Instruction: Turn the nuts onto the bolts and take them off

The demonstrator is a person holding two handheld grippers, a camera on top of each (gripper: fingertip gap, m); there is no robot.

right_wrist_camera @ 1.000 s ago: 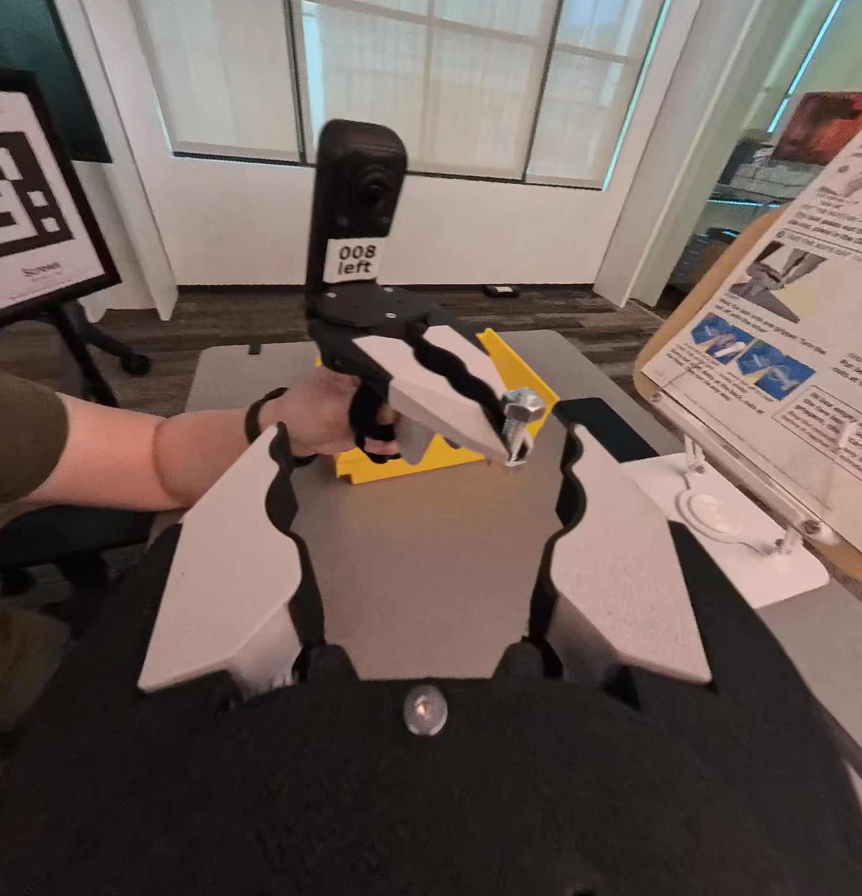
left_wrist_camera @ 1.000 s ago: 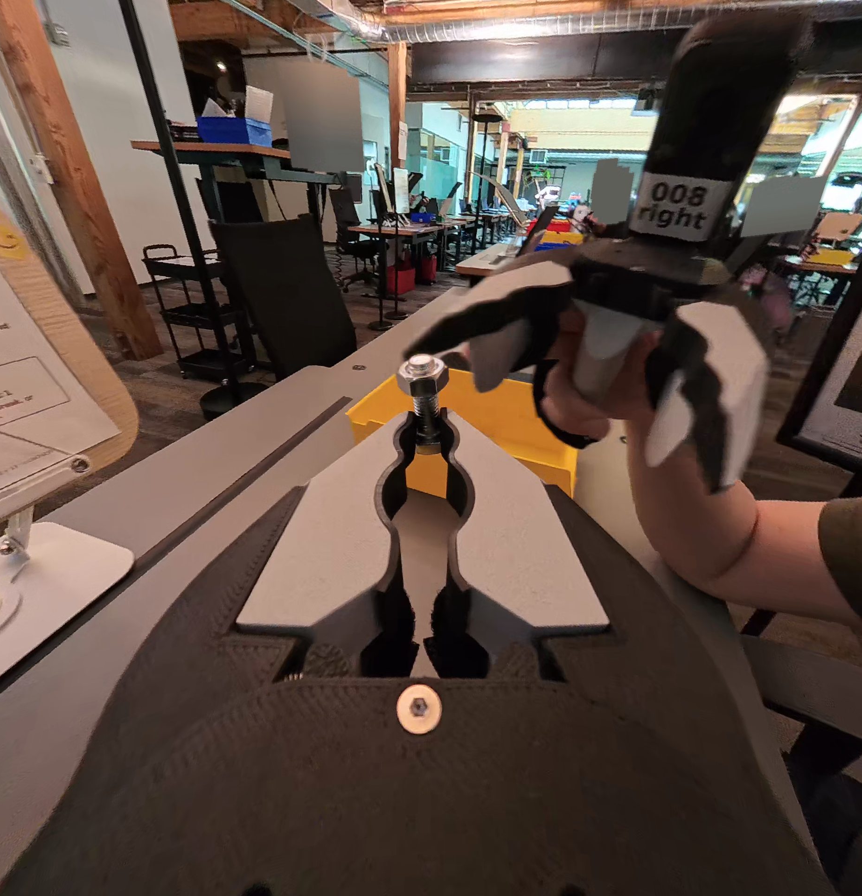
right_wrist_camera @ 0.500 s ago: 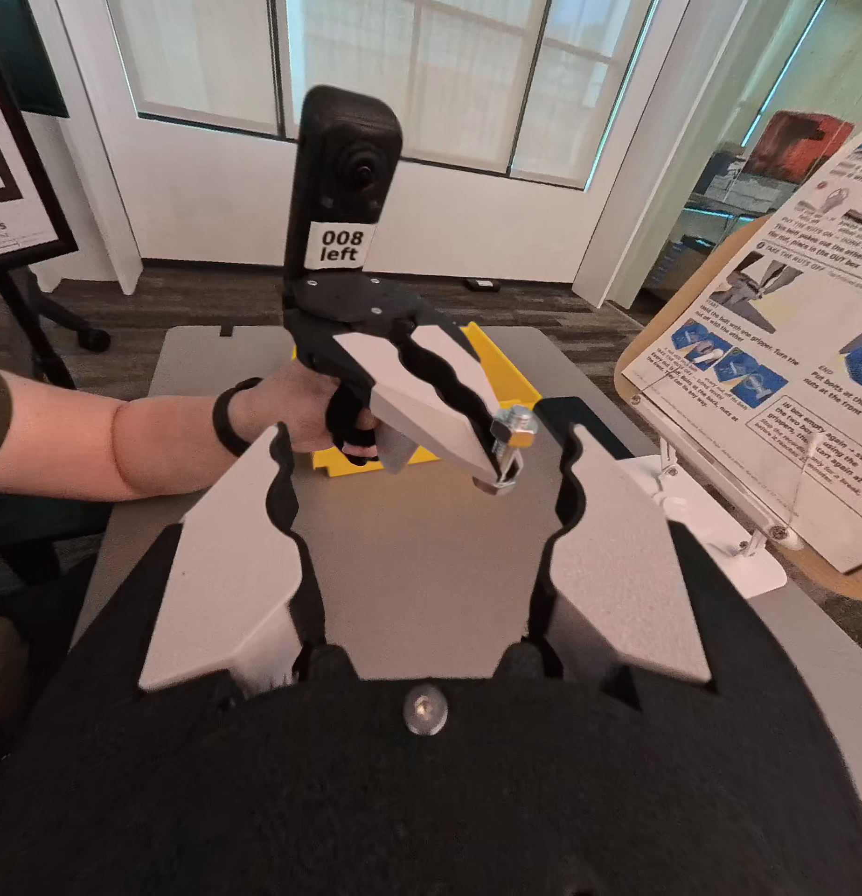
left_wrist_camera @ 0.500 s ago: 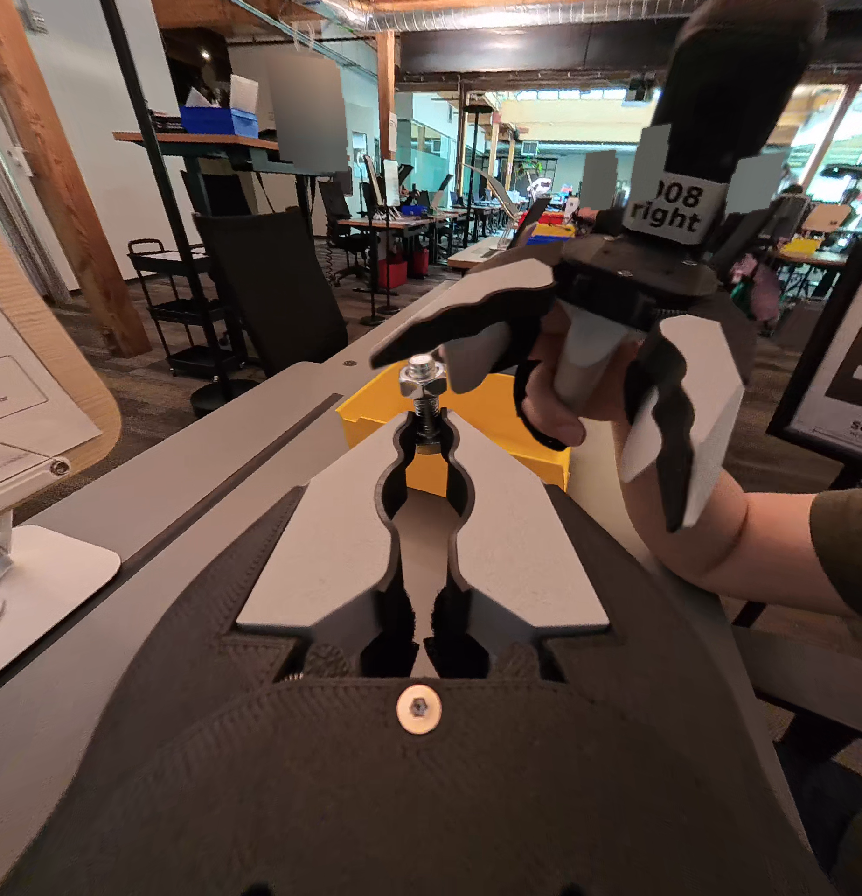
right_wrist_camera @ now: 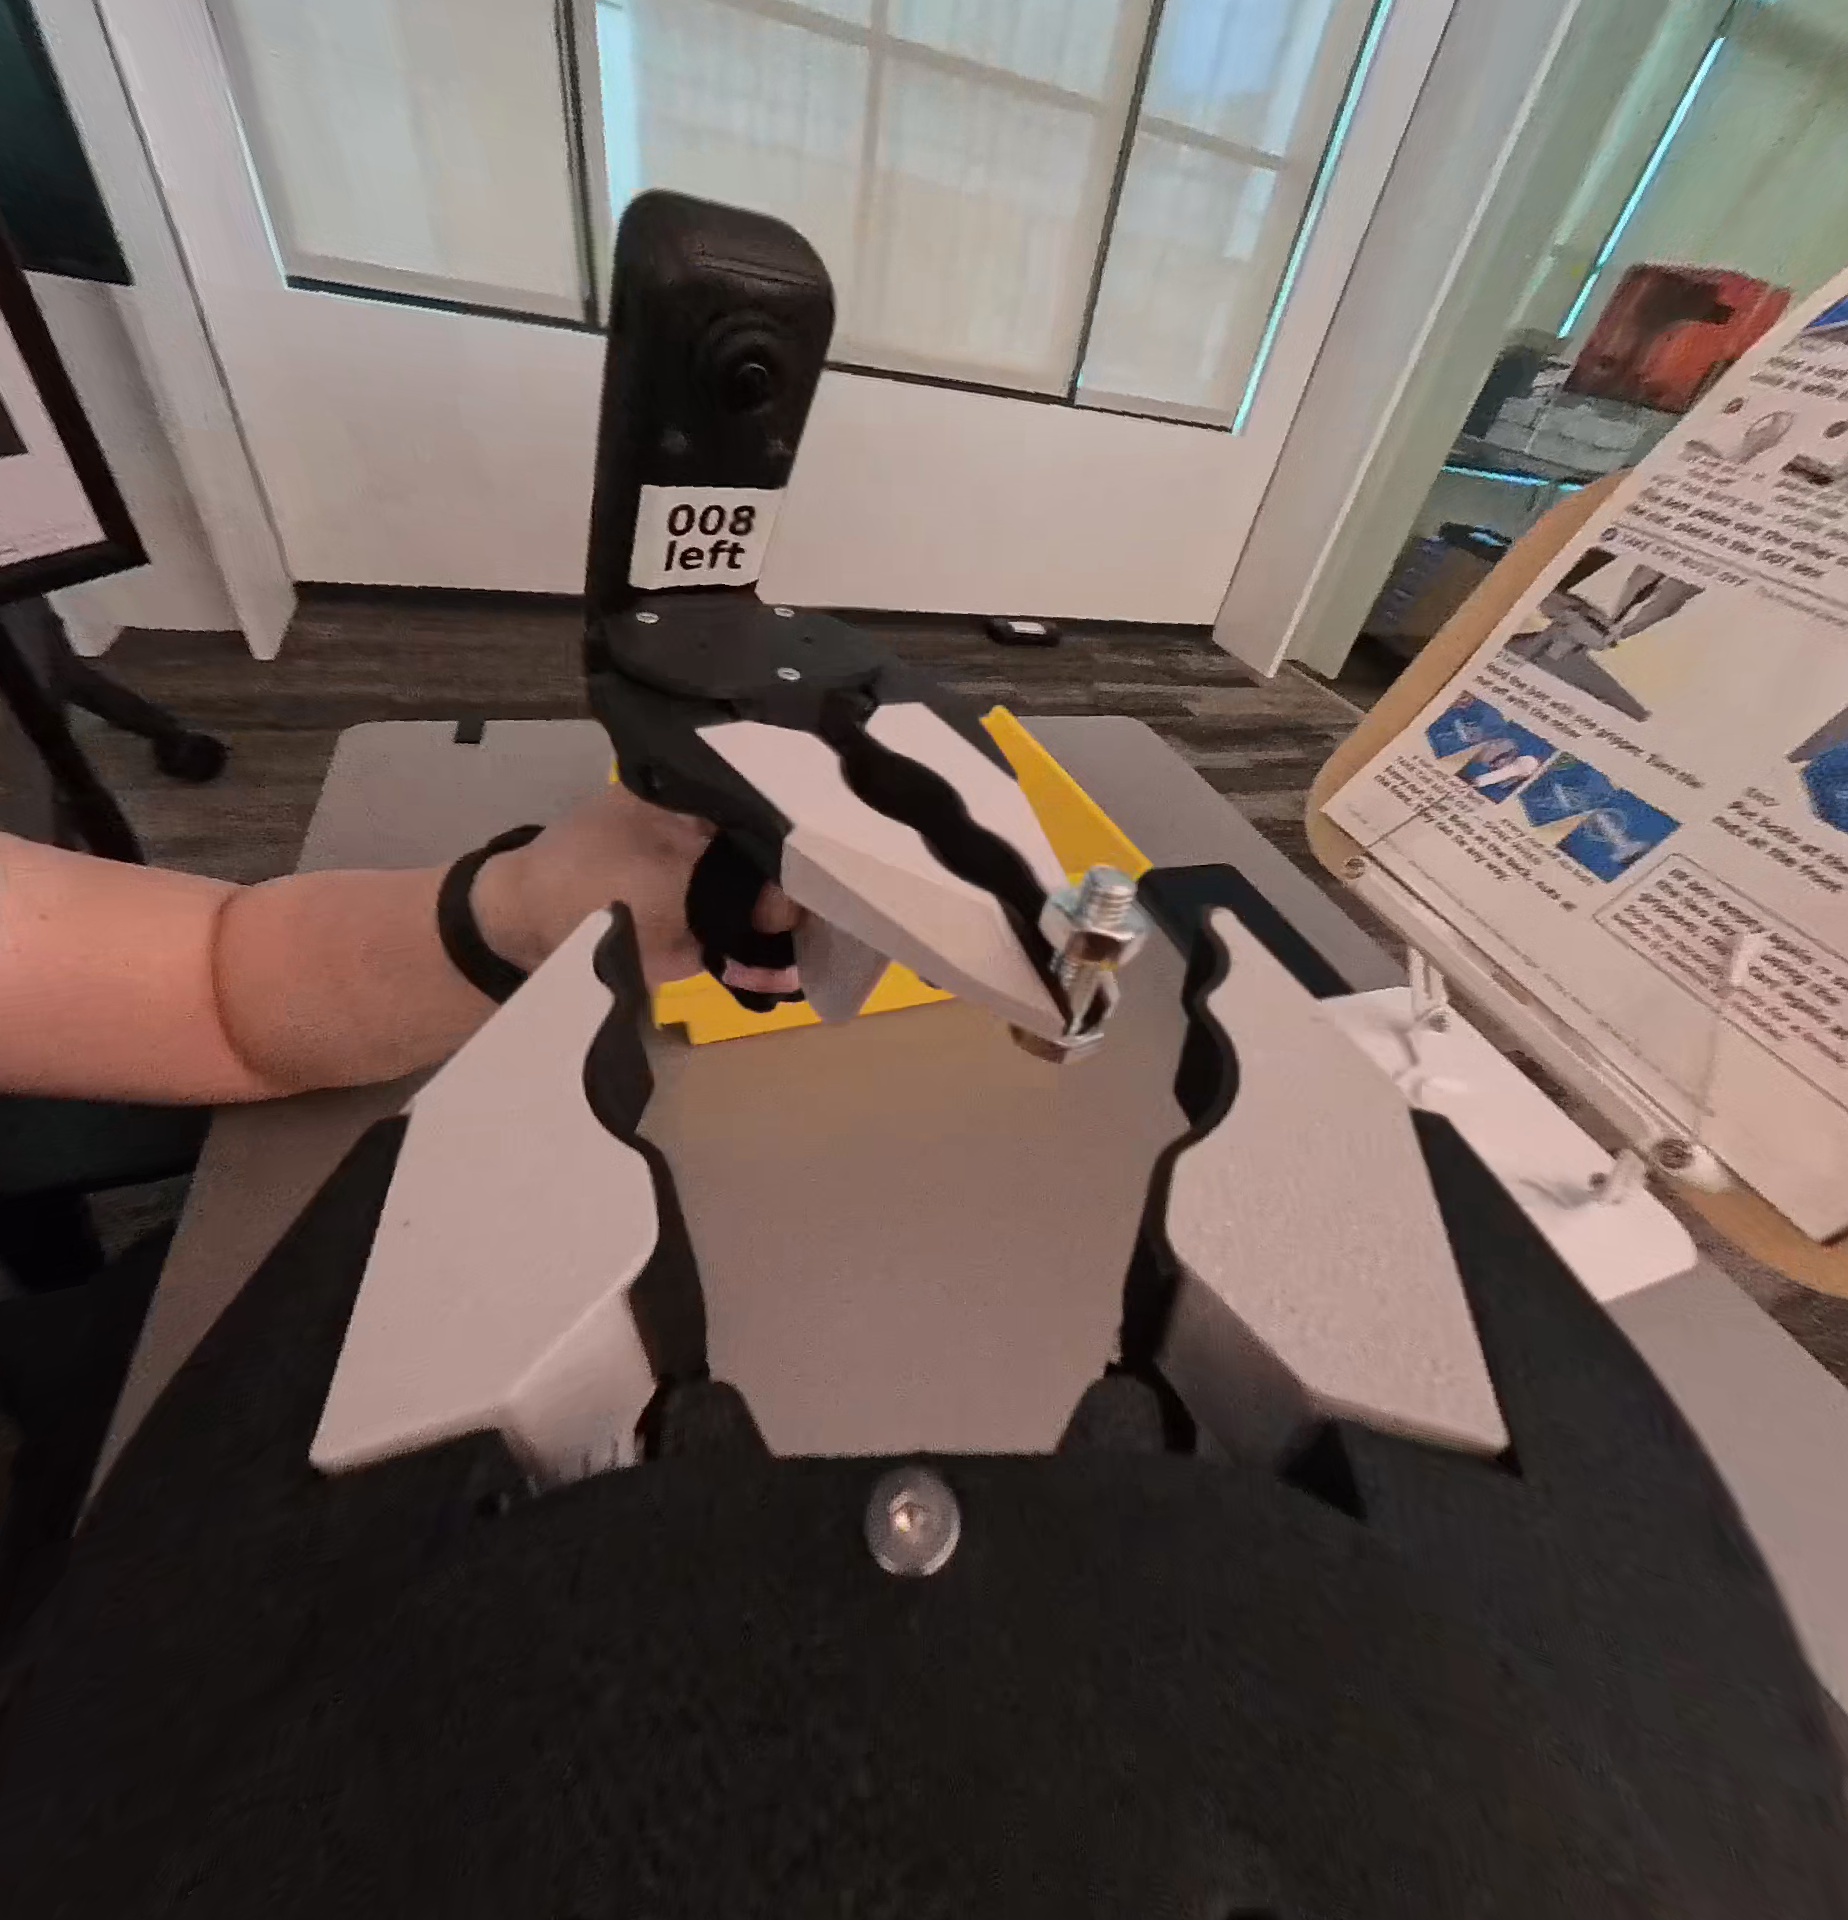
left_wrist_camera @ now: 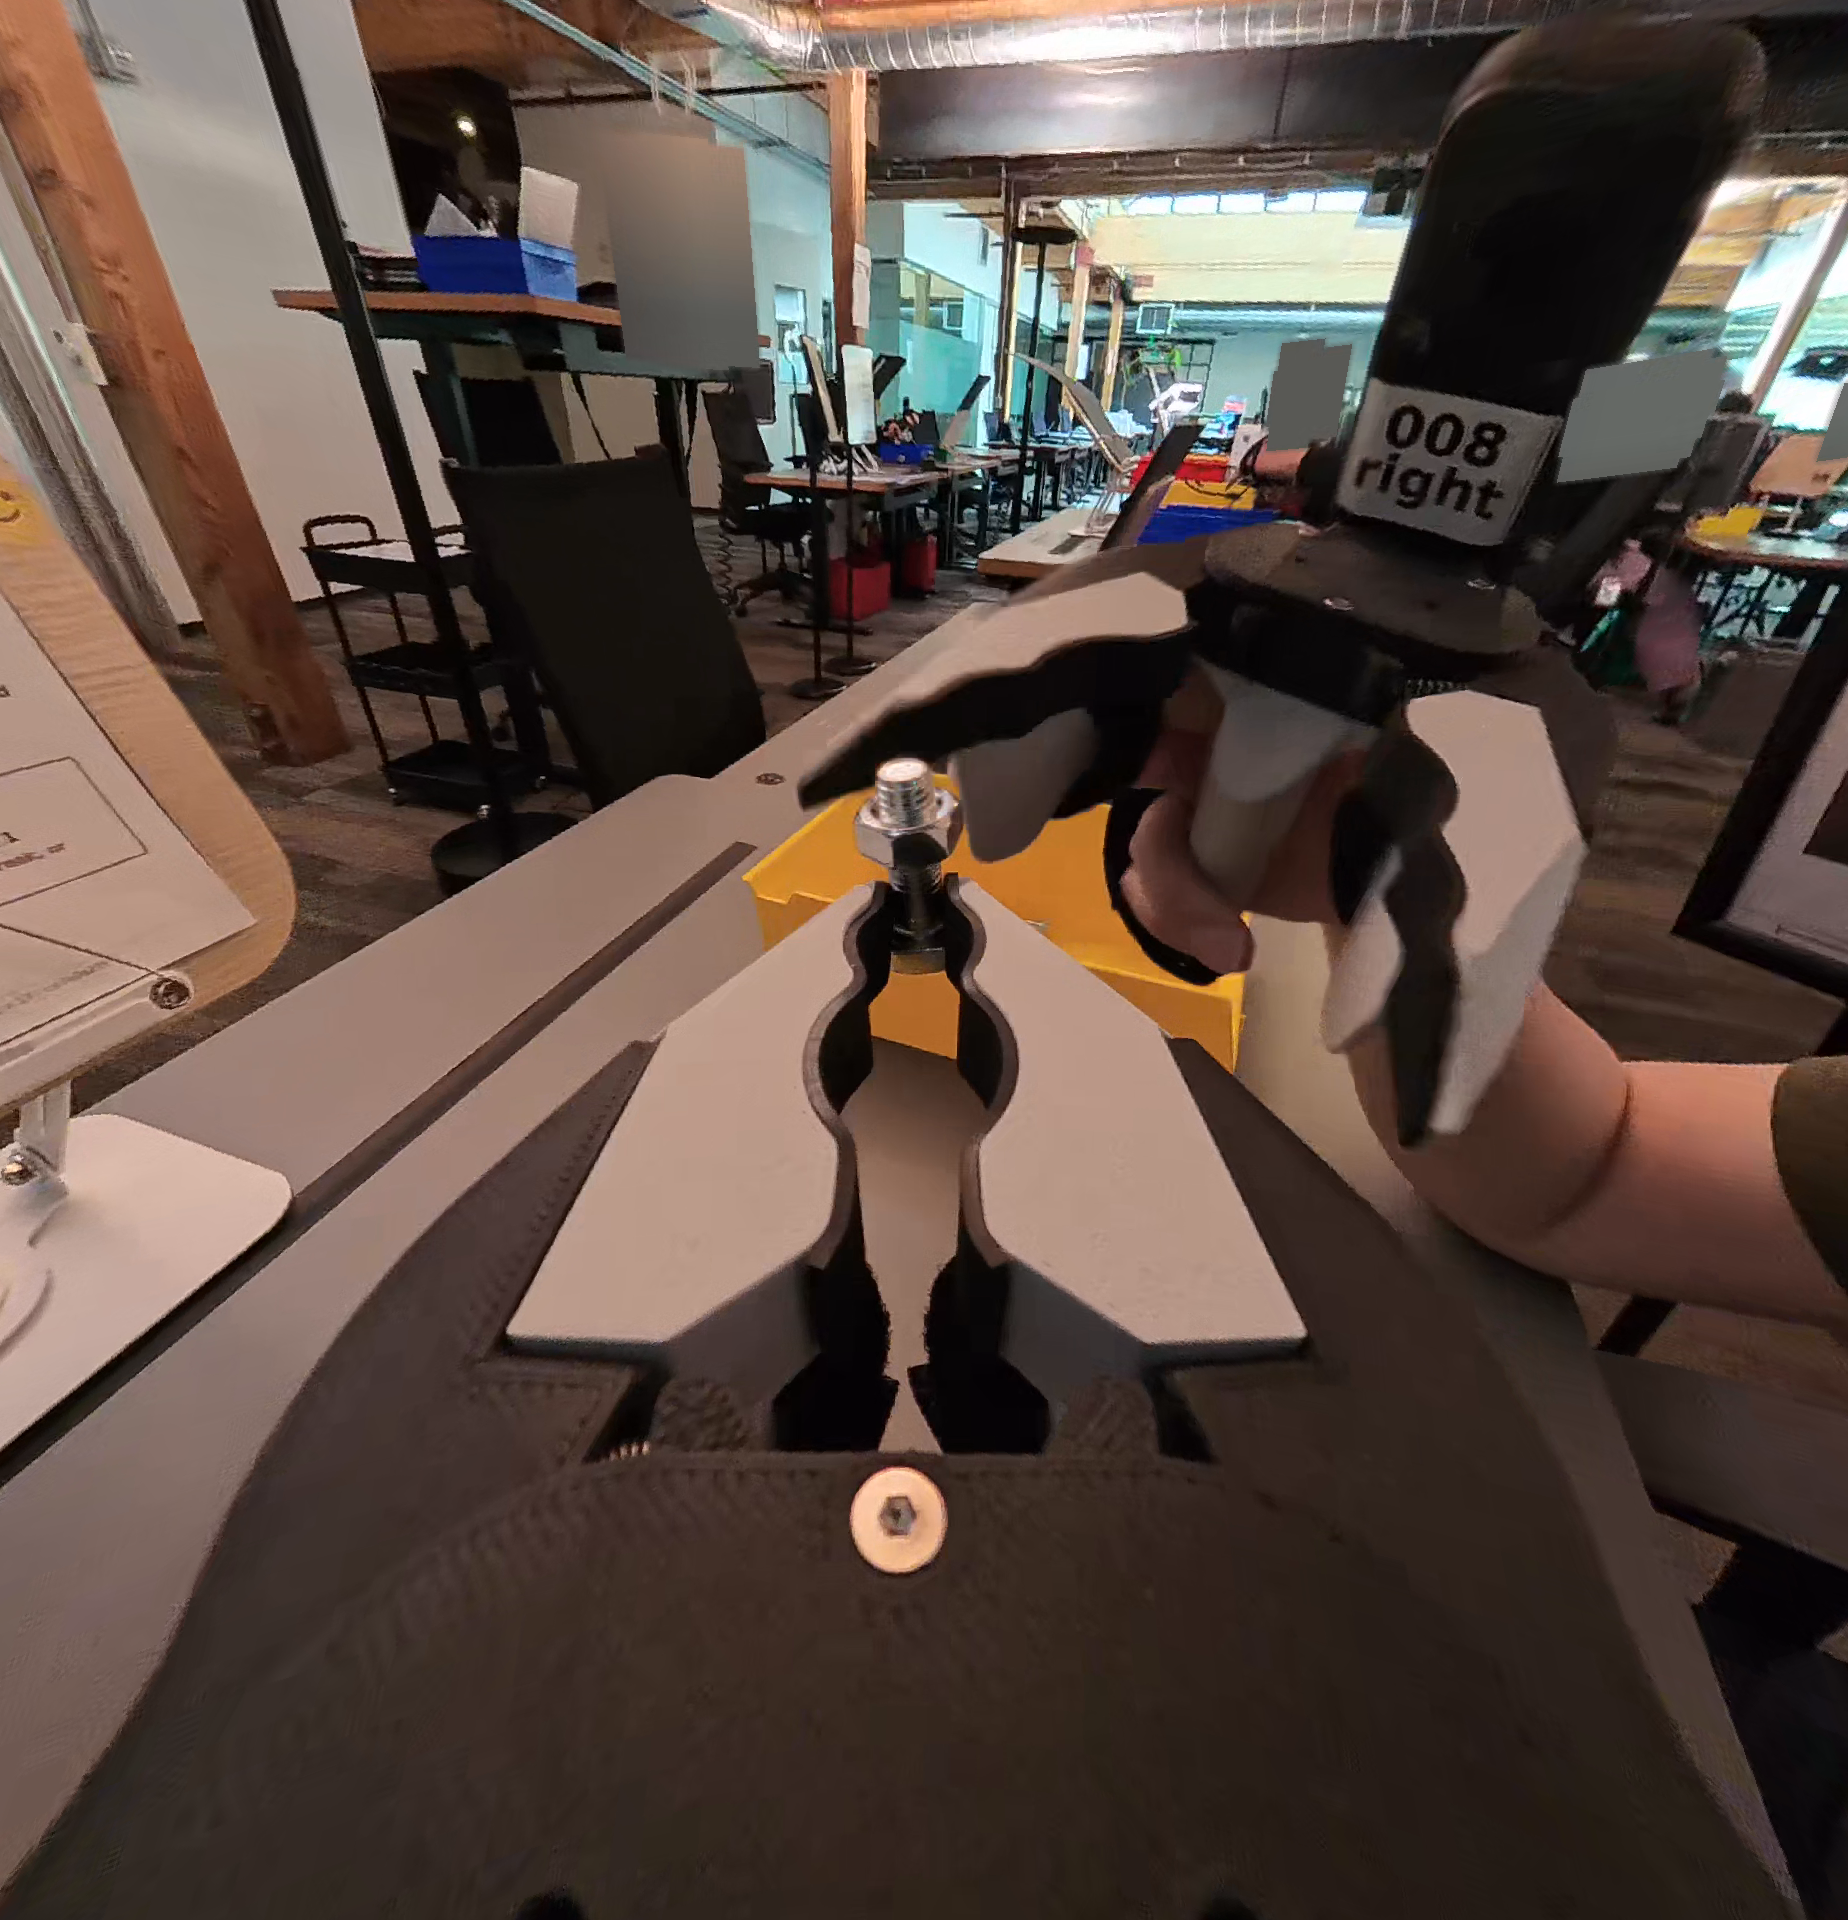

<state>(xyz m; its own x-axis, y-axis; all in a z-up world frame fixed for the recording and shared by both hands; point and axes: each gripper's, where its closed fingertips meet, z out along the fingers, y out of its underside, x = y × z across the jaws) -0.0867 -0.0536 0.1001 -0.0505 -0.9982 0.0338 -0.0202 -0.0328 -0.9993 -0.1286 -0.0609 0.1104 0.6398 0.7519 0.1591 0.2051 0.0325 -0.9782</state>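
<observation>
Bolt upright, shank clamped between tips of left gripper, head below fingers, threaded end poking above. Nut sits on thread just above fingertips, bolt end showing through it. Right gripper spread wide, gripping nothing; its one finger hovers just beside nut, other finger well apart. Yellow bin on grey table beyond left fingers.

The left gripper is clamped tight, while the right gripper (fingers spread wide) faces it.
</observation>
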